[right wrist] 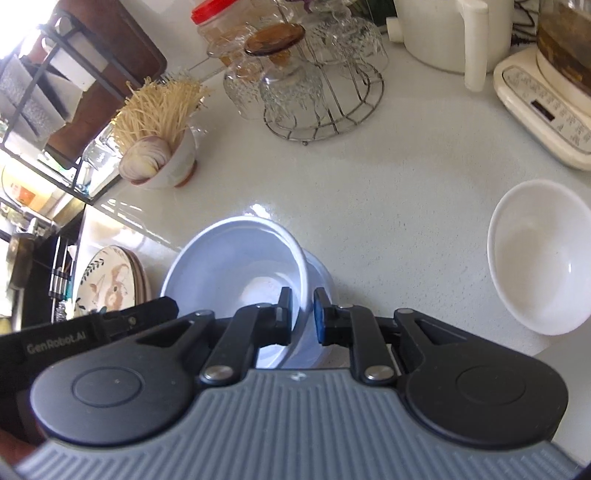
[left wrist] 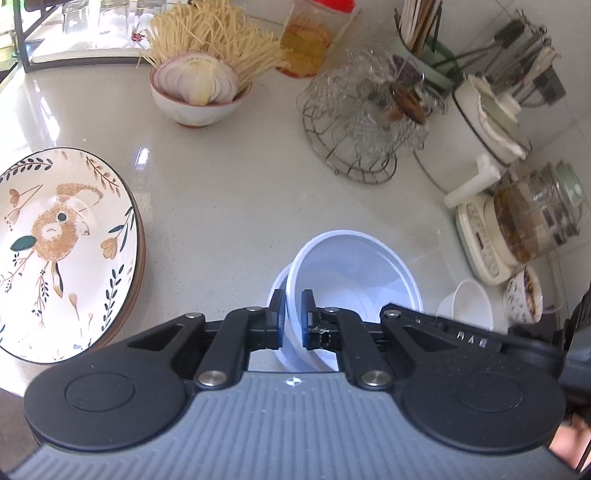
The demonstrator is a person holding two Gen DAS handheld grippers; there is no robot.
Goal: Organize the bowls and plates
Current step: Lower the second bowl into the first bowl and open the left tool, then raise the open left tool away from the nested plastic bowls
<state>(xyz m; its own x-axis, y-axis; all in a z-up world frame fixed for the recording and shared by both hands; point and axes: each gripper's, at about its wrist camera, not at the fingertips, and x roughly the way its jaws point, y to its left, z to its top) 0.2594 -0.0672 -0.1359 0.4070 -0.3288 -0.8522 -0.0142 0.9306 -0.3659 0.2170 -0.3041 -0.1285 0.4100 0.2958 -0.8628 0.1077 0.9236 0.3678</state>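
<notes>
Two pale blue bowls sit nested on the white counter, the upper bowl (left wrist: 354, 269) tilted inside the lower bowl (left wrist: 291, 356). My left gripper (left wrist: 292, 304) is shut on the upper bowl's near rim. In the right wrist view the upper bowl (right wrist: 236, 266) leans in the lower bowl (right wrist: 322, 275), and my right gripper (right wrist: 302, 304) straddles the upper rim on the opposite side, open, with a thin gap at the blue pad. A stack of bird-patterned plates (left wrist: 62, 251) lies to the left. A white bowl (right wrist: 543, 258) stands to the right.
At the back are a bowl of sliced onion (left wrist: 199, 88) with dry noodles, a wire rack of glass cups (left wrist: 362, 122), a red-lidded jar (left wrist: 317, 33), a chopstick holder (left wrist: 421, 37), a white jug (left wrist: 480, 140) and a glass kettle on its base (left wrist: 532, 221). A small patterned bowl (left wrist: 524, 295) sits at the right.
</notes>
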